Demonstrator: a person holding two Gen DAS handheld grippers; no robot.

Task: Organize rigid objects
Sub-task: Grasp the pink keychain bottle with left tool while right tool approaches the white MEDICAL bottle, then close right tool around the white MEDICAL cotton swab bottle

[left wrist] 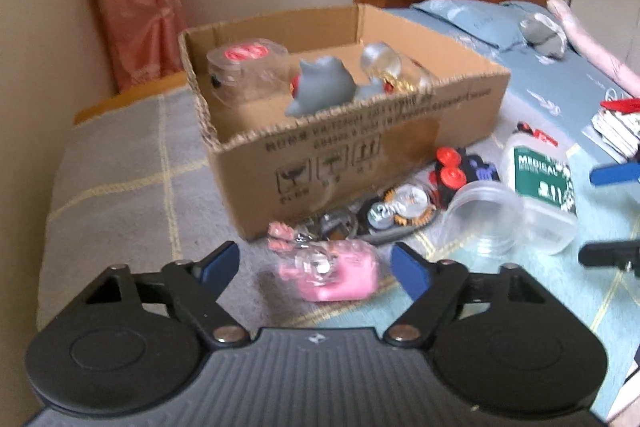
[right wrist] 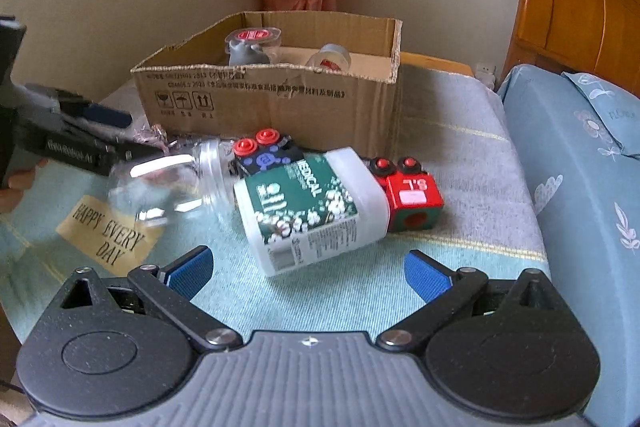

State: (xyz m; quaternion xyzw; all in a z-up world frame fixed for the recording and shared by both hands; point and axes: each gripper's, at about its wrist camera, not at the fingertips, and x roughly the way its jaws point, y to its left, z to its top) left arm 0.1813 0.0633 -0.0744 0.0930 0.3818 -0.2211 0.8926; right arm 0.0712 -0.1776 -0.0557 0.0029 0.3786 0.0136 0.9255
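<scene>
Both grippers have their jaws spread wide and empty, the left gripper (left wrist: 316,269) with a pink toy (left wrist: 332,277) right between them, the right gripper (right wrist: 308,271) just short of the white bottle (right wrist: 316,207), cardboard box (right wrist: 280,99) farther ahead.

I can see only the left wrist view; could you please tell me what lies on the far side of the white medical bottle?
Observer: A red cube toy with two red buttons on top lies right beside the white medical bottle, which is on its side.
Operator: Thank you. Is the right gripper holding anything?
Observer: No. The right gripper is open with nothing between its fingers, and the bottle is just ahead of it.
Operator: Is anything on the bedspread by the clear jar?
Observer: A tan patch reading HAPPY EVERY DAY shows just in front of the clear jar.
</scene>
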